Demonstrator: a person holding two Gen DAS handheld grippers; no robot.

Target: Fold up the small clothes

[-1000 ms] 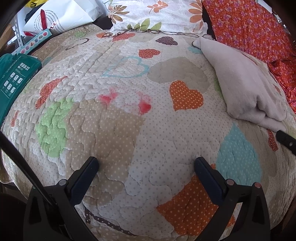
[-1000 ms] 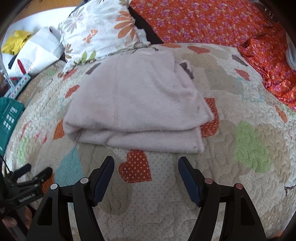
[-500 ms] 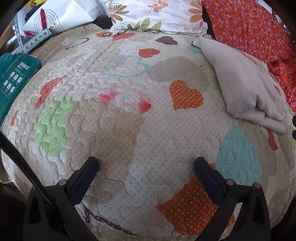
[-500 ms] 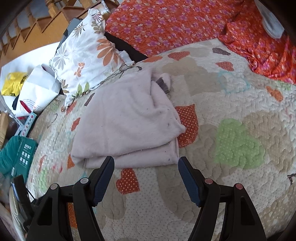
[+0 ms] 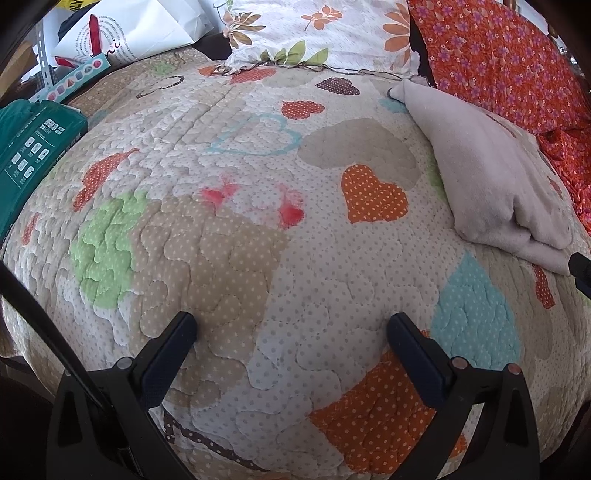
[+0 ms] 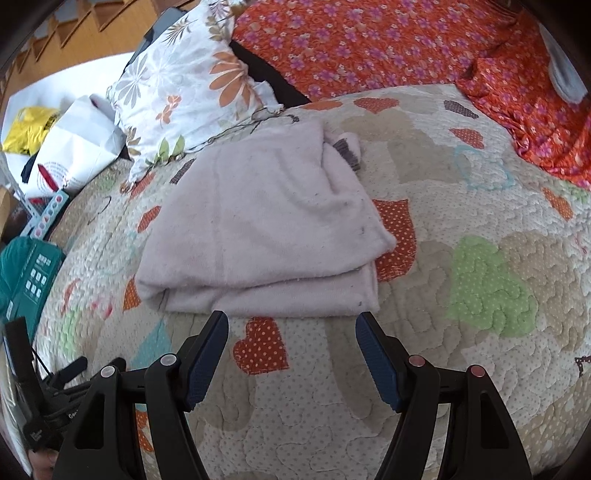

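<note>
A pale pink garment [image 6: 266, 225] lies folded in layers on the heart-patterned quilt [image 6: 461, 332]. In the left wrist view the same garment [image 5: 495, 181] sits at the far right. My right gripper [image 6: 291, 321] is open, its fingertips just short of the garment's near edge, holding nothing. My left gripper [image 5: 291, 325] is open over bare quilt [image 5: 229, 229], well left of the garment. The tip of the right gripper [image 5: 581, 267] shows at the right edge of the left wrist view. The left gripper [image 6: 59, 391] appears low at the left of the right wrist view.
A floral pillow [image 6: 184, 92] lies behind the garment. An orange flowered cloth [image 6: 369, 44] covers the back and right. A teal package [image 5: 26, 155], a white paper bag [image 5: 122, 29] and a long box [image 6: 44, 218] sit off the quilt's left side.
My right gripper pulled back and rose, then came lower toward the garment's near edge. The left gripper has stayed in place. The garment has not moved.
</note>
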